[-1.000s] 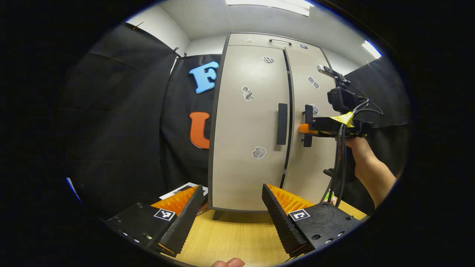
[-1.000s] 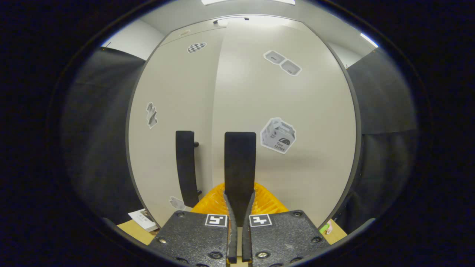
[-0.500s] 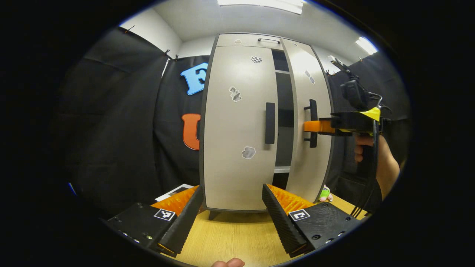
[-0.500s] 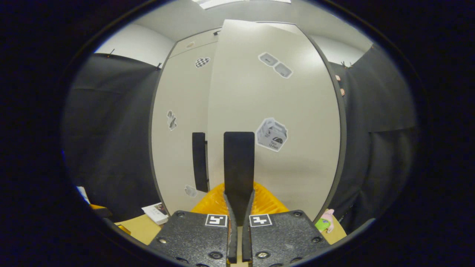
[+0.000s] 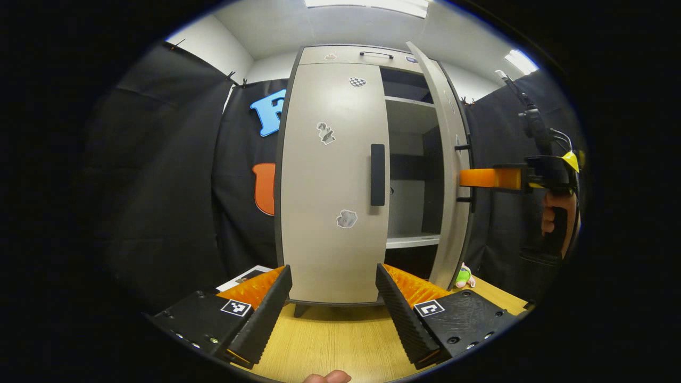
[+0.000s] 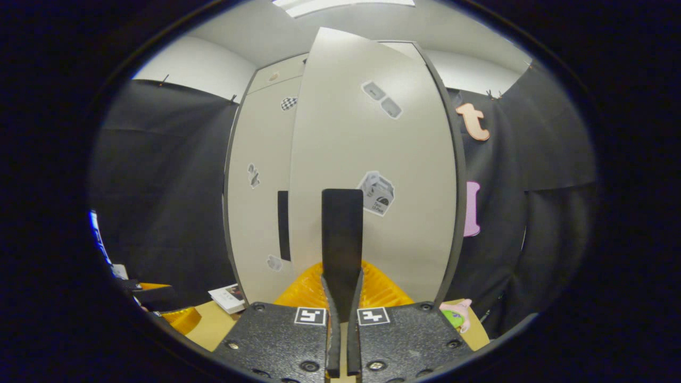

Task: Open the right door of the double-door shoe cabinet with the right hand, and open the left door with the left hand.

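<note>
Left gripper view: right tool (image 5: 468, 178) clamped on the right door's handle (image 6: 342, 234), holding right door (image 5: 449, 175) ajar; left tool (image 5: 334, 298) gapes empty before closed left door (image 5: 332, 175), ready for its pull

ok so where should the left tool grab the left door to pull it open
Grip the black vertical handle near the left door's right edge. Come straight at the front with the open left tool, one finger either side of the bar: it stands proud of the panel, farthest from the hinges.
</note>
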The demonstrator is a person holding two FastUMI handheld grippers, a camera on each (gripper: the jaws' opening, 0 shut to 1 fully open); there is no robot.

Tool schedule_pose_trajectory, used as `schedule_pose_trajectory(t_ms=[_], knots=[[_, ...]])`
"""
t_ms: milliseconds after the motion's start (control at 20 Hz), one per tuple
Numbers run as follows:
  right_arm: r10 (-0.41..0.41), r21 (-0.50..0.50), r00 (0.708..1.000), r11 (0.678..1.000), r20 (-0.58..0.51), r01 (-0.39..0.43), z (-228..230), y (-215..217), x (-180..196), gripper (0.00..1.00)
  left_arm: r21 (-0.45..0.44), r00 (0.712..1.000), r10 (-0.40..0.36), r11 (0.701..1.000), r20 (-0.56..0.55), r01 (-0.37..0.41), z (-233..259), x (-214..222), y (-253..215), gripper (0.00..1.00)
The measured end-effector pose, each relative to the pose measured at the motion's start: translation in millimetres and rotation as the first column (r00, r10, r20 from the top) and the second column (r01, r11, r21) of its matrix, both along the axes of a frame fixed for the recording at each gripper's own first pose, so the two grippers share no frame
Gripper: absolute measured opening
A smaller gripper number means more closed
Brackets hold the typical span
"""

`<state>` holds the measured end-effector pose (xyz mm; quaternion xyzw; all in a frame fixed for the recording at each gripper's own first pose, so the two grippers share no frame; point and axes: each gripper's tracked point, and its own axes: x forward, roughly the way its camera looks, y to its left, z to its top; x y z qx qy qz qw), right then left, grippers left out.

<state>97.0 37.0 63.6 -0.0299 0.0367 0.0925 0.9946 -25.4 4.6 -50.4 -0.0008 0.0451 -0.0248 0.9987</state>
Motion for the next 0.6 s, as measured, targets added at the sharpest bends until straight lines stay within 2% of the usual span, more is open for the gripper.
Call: schedule_pose_trajectory(t_ms=[200, 500, 600], knots=[[-0.012, -0.016, 1.0, 1.0, 0.002, 0.012, 1.5, -20.7, -17.1, 0.08, -0.002, 1.0, -0.025, 1.0, -0.005, 0.025, -2.1, 6.6, -12.8, 0.95], [-0.085, -0.02, 0.996, 0.996, 0.02, 0.085, 7.4, -67.9, -44.2, 0.07, 0.007, 0.998, -0.07, 0.997, 0.003, 0.07, -2.2, 9.3, -32.7, 0.95], [-0.081, -0.018, 0.997, 0.997, 0.013, 0.081, 8.6, -75.3, -48.4, 0.07, 0.007, 0.997, -0.082, 0.997, 0.004, 0.082, -0.7, 11.0, -38.7, 0.95]])
